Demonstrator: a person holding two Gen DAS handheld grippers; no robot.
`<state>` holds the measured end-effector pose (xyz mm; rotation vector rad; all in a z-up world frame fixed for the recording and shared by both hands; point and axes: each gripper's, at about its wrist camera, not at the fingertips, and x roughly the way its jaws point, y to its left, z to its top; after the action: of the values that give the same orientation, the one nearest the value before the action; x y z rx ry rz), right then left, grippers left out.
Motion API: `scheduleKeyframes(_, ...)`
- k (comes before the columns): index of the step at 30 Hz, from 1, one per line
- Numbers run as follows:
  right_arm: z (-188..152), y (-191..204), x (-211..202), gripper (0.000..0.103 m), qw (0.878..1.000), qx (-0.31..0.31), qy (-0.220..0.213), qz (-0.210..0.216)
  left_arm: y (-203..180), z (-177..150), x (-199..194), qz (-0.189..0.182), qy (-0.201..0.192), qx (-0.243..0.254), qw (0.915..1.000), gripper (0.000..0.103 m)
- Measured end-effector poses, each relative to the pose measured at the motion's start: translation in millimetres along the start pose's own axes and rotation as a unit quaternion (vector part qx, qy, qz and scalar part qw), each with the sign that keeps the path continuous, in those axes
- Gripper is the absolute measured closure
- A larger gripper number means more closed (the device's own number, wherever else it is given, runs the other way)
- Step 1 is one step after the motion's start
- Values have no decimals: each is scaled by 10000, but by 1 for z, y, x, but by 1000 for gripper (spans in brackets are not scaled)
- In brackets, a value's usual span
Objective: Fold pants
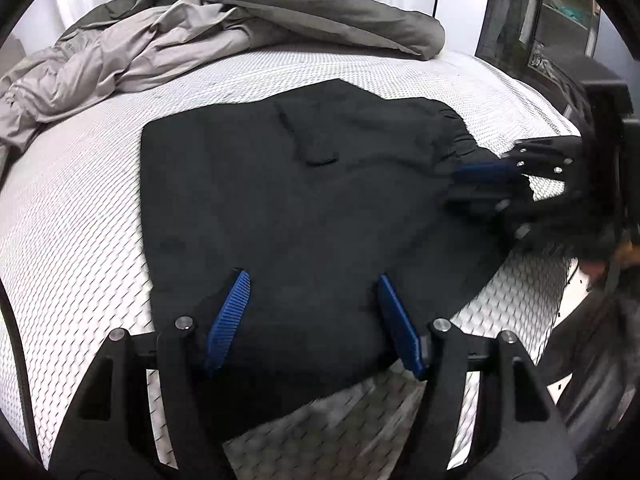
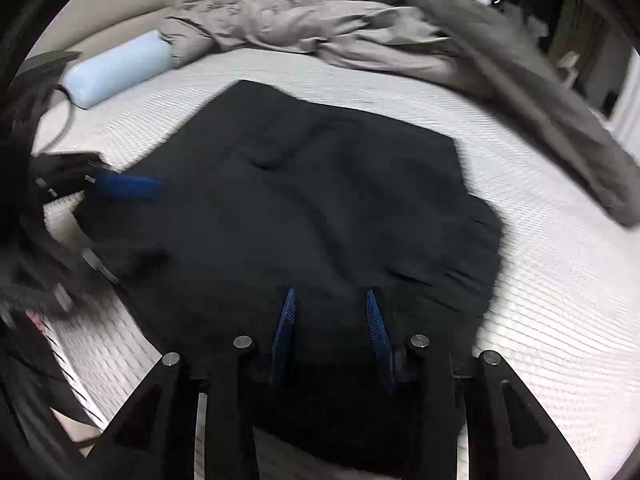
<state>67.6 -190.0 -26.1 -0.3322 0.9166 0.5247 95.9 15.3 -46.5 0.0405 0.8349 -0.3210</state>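
Black pants point(image 1: 304, 200) lie folded into a broad flat stack on the white mattress point(image 1: 80, 240). My left gripper point(image 1: 312, 280) hovers over the near edge of the stack, its blue pads point(image 1: 234, 312) far apart and gripping nothing. It also shows in the right wrist view, where the left gripper point(image 2: 140, 220) is blurred at the left edge of the pants point(image 2: 320, 200). My right gripper point(image 2: 331, 300) is at the gathered waistband side, and black cloth fills the narrow gap between its pads. In the left wrist view the right gripper point(image 1: 476, 186) lies sideways at the waistband.
A crumpled grey duvet point(image 1: 200, 40) is heaped along the far side of the bed. A pale blue bolster point(image 2: 116, 66) with a cable beside it lies at the far left. Dark furniture point(image 1: 560, 40) stands beyond the bed's right edge. Bare mattress point(image 2: 560, 300) surrounds the pants.
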Motion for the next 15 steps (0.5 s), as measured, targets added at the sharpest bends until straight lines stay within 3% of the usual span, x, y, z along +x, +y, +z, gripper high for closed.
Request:
scheduleKeyframes(5,-5,-14,-16,68,9998,86,-26,176,8,-4,-22,94,-42,-113,9999,39)
scheduleKeyframes(7,5,-16,-24,67,9977,410,-256,471,10,6,-35,-126,-320,-162,9993,39)
scheduleKeyframes(9,20,-8,-22,67,9931,735,-484,779,10,14,-32,-72,-414,-89,9991,39)
scheduleKeyframes(12,38,6,6,67,9932,767,-401,780,16,19,1,-111,43,-163,9998,39)
scheduleKeyframes(15,49,22,39,67,9958,484,-55,782,15,17,14,-69,80,12,9999,39)
